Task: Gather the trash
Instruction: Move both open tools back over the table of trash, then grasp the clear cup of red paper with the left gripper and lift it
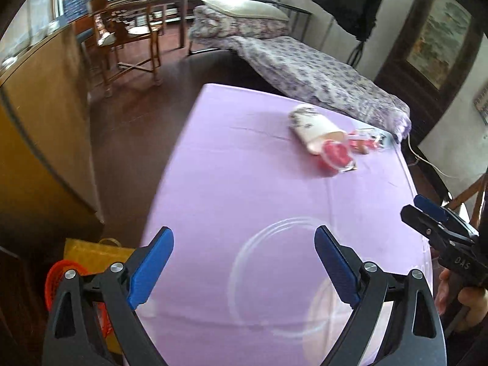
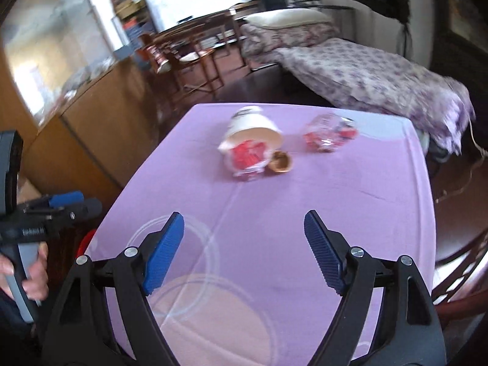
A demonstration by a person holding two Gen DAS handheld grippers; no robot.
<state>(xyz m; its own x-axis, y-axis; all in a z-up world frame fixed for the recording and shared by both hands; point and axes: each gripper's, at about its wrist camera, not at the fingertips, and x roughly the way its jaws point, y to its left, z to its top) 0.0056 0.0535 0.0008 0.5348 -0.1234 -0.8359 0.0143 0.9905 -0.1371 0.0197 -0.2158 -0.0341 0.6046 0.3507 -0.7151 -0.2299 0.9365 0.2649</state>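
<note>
On the purple-covered table (image 1: 238, 170) a white paper cup (image 1: 314, 126) lies on its side at the far right. A crumpled clear plastic piece with red inside (image 1: 334, 155) sits at the cup's mouth, and a clear wrapper with red print (image 1: 367, 140) lies just behind it. In the right wrist view I see the same cup (image 2: 250, 126), the red-filled plastic (image 2: 247, 158), a small brown piece (image 2: 282, 161) and the wrapper (image 2: 331, 134). My left gripper (image 1: 244, 244) is open and empty over the near table. My right gripper (image 2: 244, 231) is open and empty too, well short of the trash.
A red basket (image 1: 56, 277) and a yellow bag (image 1: 91, 253) sit on the floor by the table's near left corner. A wooden cabinet (image 1: 45, 128) stands at the left, and a floral-covered bed (image 1: 320, 73) lies beyond the table. A hand (image 2: 33, 274) holds the left gripper's handle.
</note>
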